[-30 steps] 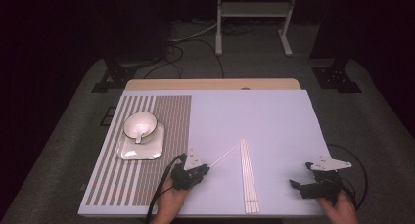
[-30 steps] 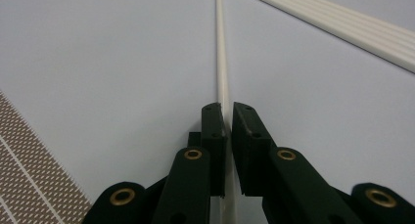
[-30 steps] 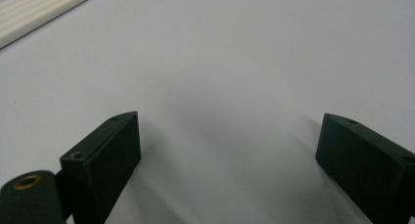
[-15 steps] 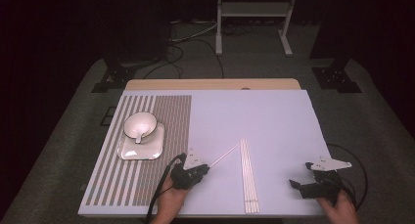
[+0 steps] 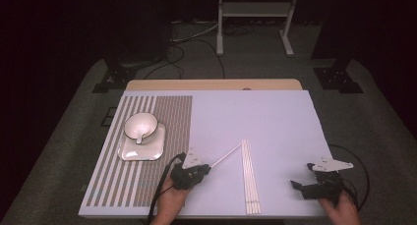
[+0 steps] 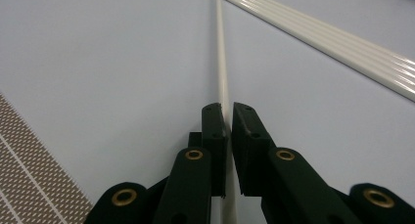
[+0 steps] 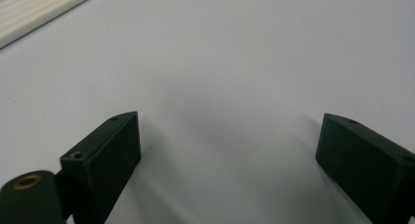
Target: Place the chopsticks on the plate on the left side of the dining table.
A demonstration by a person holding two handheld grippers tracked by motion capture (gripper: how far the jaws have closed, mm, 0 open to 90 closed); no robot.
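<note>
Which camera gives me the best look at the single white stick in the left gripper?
The left gripper view: the stick runs up from between the left gripper's shut jaws. The high view shows the stick small, angled toward the row of sticks. The right gripper view has the row of sticks at its top left corner.

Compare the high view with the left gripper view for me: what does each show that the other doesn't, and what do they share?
High view alone: the bowl on its square plate, both on the striped mat, and the right tongs resting open, well apart from the sticks.

Left gripper view alone: the left tongs shut on the single white stick, the stick pinched in the narrow slit between the jaws.

Both: that stick angled toward the far end of the row of sticks on the pale tabletop.
</note>
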